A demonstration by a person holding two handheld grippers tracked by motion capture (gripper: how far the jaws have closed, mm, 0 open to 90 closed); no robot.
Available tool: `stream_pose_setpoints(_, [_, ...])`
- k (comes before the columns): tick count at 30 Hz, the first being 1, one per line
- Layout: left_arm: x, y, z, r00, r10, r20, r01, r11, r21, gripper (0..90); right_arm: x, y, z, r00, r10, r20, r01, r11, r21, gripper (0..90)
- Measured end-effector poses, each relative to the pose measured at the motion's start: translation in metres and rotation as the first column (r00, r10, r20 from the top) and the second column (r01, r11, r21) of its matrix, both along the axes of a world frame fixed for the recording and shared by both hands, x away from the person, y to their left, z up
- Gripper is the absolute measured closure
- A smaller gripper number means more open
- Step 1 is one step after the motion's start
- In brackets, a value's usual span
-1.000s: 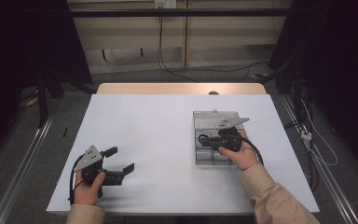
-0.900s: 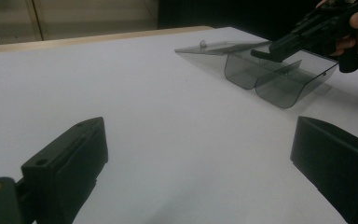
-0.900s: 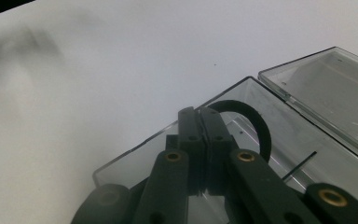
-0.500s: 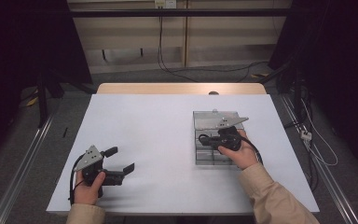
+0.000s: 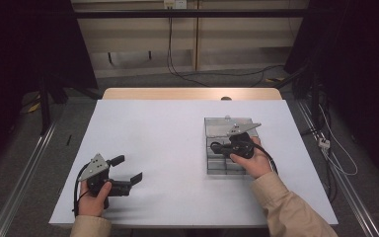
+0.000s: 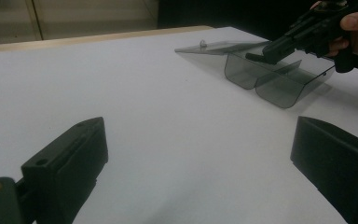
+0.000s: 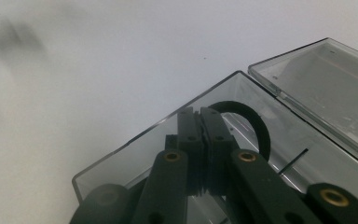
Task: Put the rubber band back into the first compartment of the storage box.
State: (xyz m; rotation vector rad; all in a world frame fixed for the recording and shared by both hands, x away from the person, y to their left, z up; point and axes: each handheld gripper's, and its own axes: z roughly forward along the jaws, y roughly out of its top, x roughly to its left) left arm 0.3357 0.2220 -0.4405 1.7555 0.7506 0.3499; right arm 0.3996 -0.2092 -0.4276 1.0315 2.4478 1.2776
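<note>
Fingers (image 7: 200, 135) of the right gripper (image 7: 199, 114) are pressed flat together, tips down inside the clear box (image 5: 216, 163), and a black ring (image 7: 256, 122) curves out from behind them; whether they pinch the ring I cannot tell. That box sits on the right half of the white table (image 5: 177, 143), its lid (image 7: 326, 88) folded open beyond it toward the far edge, with the right hand (image 5: 251, 160) over its near half. Over on the left, the left gripper (image 5: 127, 168) has its jaws spread wide with nothing between them, low over bare table near the front edge, well apart from the box.
</note>
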Motion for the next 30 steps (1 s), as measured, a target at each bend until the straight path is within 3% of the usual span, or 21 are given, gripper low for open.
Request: stream_pose_setpoints(30, [0.0011,-0.0005,-0.0006,1.0,0.0,-0.004,0.0,1.0,-0.001,3.6,-0.0014,0.001,-0.0003,1.0,-0.007,-0.005,0.007,0.9996,-0.026,80.8])
